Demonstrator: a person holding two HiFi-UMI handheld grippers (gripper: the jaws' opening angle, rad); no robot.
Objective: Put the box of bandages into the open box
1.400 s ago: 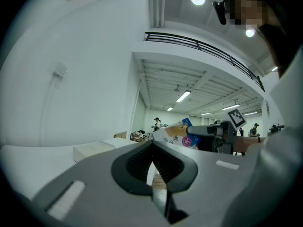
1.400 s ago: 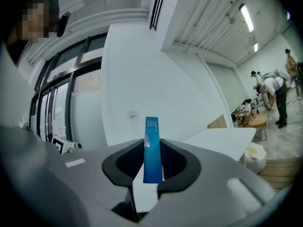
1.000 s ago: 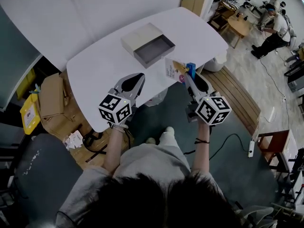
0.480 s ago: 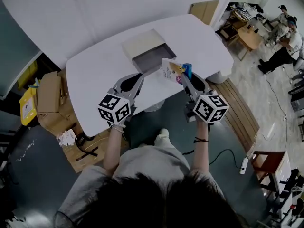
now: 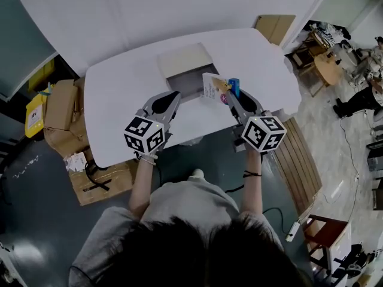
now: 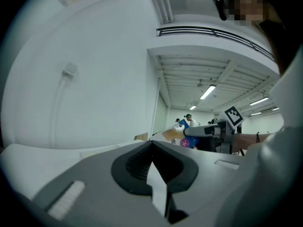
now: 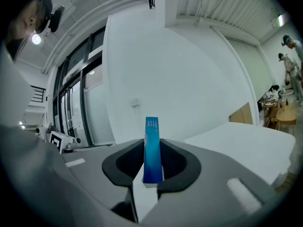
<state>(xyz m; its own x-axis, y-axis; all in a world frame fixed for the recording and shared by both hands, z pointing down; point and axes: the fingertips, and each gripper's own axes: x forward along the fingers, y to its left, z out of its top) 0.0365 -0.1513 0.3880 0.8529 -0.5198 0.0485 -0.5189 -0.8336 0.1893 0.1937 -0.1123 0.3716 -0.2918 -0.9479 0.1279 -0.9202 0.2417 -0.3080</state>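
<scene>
The open box (image 5: pixel 183 60) lies on the white table (image 5: pixel 119 100), its grey drawer (image 5: pixel 189 84) pulled out toward me. My right gripper (image 5: pixel 230 94) is shut on the box of bandages (image 5: pixel 214 88), a flat white carton with a pink mark and a blue edge, held upright just right of the drawer. In the right gripper view the blue edge of the bandage box (image 7: pixel 152 148) stands between the jaws of the right gripper (image 7: pixel 151 161). My left gripper (image 5: pixel 175 95) hovers left of the drawer, shut with nothing in it; its tips (image 6: pixel 151 144) meet.
Cardboard boxes (image 5: pixel 61 105) and a yellow item (image 5: pixel 35 115) sit on the floor left of the table. A wooden slatted platform (image 5: pixel 305 154) lies to the right, with people (image 5: pixel 365 97) and desks beyond. A white wall backs the table.
The right gripper has carried the box of bandages a little closer to the open box's drawer. The head view has shifted. The left gripper has stayed about where it was.
</scene>
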